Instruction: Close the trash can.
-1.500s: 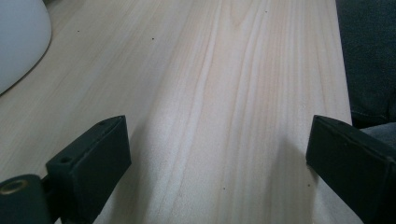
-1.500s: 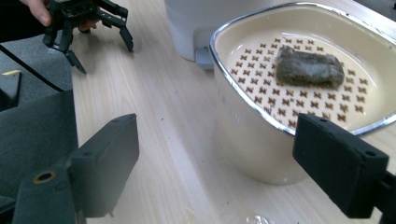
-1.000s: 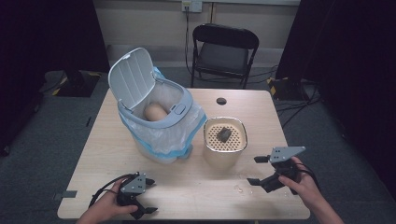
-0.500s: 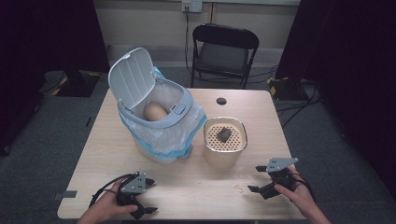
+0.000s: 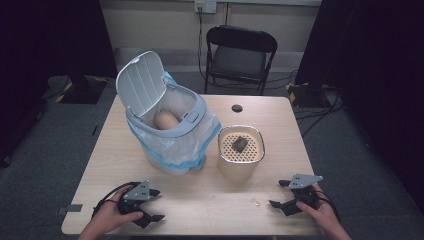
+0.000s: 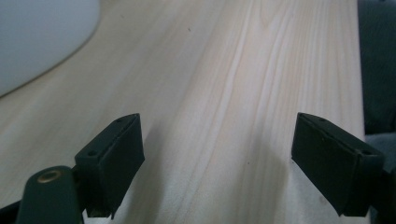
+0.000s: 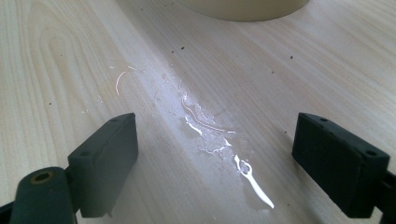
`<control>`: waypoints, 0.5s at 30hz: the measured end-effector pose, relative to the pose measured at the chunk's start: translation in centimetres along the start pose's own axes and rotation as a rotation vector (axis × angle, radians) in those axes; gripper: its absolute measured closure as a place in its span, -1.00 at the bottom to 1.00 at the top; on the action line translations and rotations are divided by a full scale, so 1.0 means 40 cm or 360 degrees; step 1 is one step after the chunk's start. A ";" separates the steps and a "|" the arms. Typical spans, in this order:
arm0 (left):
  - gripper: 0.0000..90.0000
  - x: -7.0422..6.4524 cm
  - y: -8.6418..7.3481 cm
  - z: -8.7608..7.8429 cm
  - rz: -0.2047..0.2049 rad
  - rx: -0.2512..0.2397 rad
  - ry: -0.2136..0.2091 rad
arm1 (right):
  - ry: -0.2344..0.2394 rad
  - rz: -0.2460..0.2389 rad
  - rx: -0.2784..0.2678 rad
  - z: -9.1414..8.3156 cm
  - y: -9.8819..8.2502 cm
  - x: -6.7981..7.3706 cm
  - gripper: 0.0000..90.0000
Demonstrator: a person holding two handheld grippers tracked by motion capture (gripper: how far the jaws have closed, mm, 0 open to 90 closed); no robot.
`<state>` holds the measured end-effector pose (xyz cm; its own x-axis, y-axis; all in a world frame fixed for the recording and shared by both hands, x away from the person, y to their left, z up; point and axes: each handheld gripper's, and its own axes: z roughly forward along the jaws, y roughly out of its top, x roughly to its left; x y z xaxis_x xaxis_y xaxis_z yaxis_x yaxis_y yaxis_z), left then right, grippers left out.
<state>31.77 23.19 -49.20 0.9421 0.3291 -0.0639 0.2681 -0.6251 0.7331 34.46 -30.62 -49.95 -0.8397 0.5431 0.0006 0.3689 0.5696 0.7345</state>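
On the table (image 5: 200, 200), no writing is legible.

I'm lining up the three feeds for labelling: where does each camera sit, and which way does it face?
High view: above the person's table edge, looking forward and down on the table, lidded bin and beige container; both hands show.
Left gripper view: rides the left gripper, looking low along bare wood; its open jaws show.
Right gripper view: rides the right gripper, facing a wet smear; its open jaws show.
Shared: the beige container, in the high and right gripper views.
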 end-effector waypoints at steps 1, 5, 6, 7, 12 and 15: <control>-0.63 0.003 0.003 -0.008 -0.0009 0.0000 0.0002 | 0.0000 0.0002 0.0001 0.000 0.000 0.000 -0.69; -0.63 0.017 0.023 -0.046 -0.0072 -0.0018 0.0044 | -0.0002 -0.0001 0.0001 0.000 0.000 0.000 -0.70; -0.63 0.019 0.027 -0.055 -0.0076 -0.0023 0.0046 | -0.0003 0.0000 0.0001 0.000 0.000 0.000 -0.70; -0.63 0.021 0.034 -0.069 -0.0099 -0.0025 0.0055 | -0.0003 0.0000 0.0001 0.000 0.000 0.000 -0.70; -0.64 0.031 0.057 -0.122 -0.0138 -0.0015 0.0106 | -0.0003 0.0000 0.0001 0.000 0.000 0.000 -0.70; -0.65 0.035 0.065 -0.148 -0.0157 0.0009 0.0165 | -0.0003 0.0000 0.0001 0.001 0.000 0.000 -0.70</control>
<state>32.61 26.21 -43.38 0.8852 0.4606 -0.0650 0.3600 -0.5898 0.7229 34.46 -30.61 -49.97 -0.8389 0.5443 -0.0009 0.3691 0.5702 0.7339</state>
